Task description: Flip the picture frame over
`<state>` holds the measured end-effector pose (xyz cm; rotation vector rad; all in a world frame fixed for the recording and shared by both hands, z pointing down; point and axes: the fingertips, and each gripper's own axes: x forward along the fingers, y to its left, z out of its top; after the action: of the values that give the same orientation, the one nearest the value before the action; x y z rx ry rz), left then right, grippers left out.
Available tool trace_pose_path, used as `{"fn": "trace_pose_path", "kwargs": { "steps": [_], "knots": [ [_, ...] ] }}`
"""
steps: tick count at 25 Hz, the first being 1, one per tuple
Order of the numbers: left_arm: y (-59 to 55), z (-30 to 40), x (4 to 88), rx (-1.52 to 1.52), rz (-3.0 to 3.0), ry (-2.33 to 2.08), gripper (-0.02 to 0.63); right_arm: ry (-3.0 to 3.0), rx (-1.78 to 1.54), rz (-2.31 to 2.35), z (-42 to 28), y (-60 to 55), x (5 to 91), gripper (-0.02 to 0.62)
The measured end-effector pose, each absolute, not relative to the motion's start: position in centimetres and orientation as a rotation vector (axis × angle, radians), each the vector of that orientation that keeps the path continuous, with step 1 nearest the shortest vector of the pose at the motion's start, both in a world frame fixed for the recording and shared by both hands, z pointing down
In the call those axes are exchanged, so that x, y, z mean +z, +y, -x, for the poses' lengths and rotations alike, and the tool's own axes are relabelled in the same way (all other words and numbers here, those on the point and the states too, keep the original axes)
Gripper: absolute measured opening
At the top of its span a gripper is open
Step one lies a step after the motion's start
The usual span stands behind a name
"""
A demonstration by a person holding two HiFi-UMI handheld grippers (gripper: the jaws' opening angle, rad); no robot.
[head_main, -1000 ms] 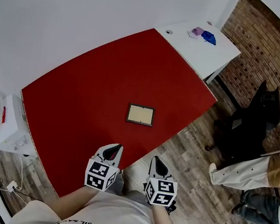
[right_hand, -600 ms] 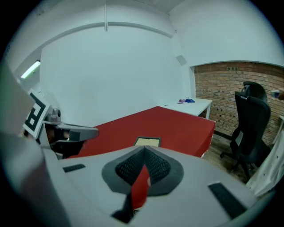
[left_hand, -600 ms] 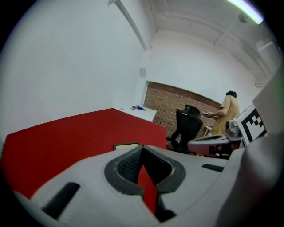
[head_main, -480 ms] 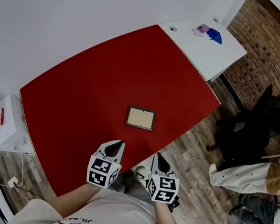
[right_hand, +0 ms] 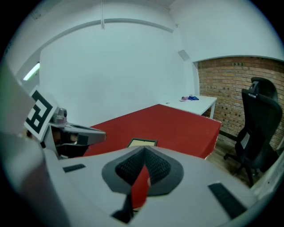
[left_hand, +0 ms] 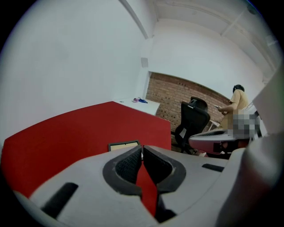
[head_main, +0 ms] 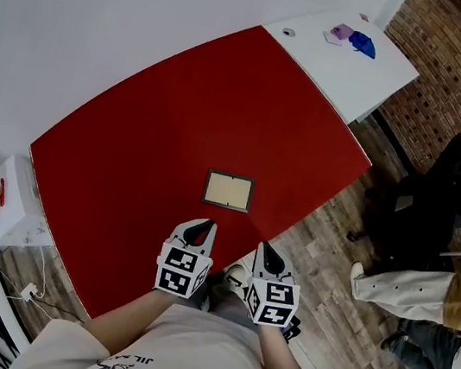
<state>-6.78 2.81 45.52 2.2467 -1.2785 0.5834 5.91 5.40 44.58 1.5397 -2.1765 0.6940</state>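
A small dark-rimmed picture frame point(head_main: 229, 190) with a tan panel facing up lies flat on the red table point(head_main: 152, 131), near its front edge. It also shows ahead of the jaws in the left gripper view point(left_hand: 124, 146) and the right gripper view point(right_hand: 142, 142). My left gripper point(head_main: 201, 229) hovers just short of the frame, at the table's front edge, jaws shut with nothing between them. My right gripper point(head_main: 264, 253) is beside it, to the right, over the floor by the table edge, also shut and empty.
A white desk point(head_main: 347, 63) adjoins the table's far right end with small purple and blue items point(head_main: 355, 39) on it. A black office chair point(head_main: 423, 207) and a person's legs point(head_main: 410, 288) are at the right. White boxes point(head_main: 8, 203) stand at the left.
Both grippers have moved forward towards the table and the picture frame. Both have stayed shut. The frame has not moved.
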Motion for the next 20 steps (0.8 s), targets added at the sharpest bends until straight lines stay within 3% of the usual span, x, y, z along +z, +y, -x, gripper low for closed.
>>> {"fn": "trace_pose_path", "kwargs": {
  "steps": [20],
  "knots": [
    [-6.0, -1.4, 57.5, 0.846, -1.951, -1.058, 0.095, -2.108, 0.864, -1.518, -8.3, 1.4, 52.3, 0.005]
  ]
}}
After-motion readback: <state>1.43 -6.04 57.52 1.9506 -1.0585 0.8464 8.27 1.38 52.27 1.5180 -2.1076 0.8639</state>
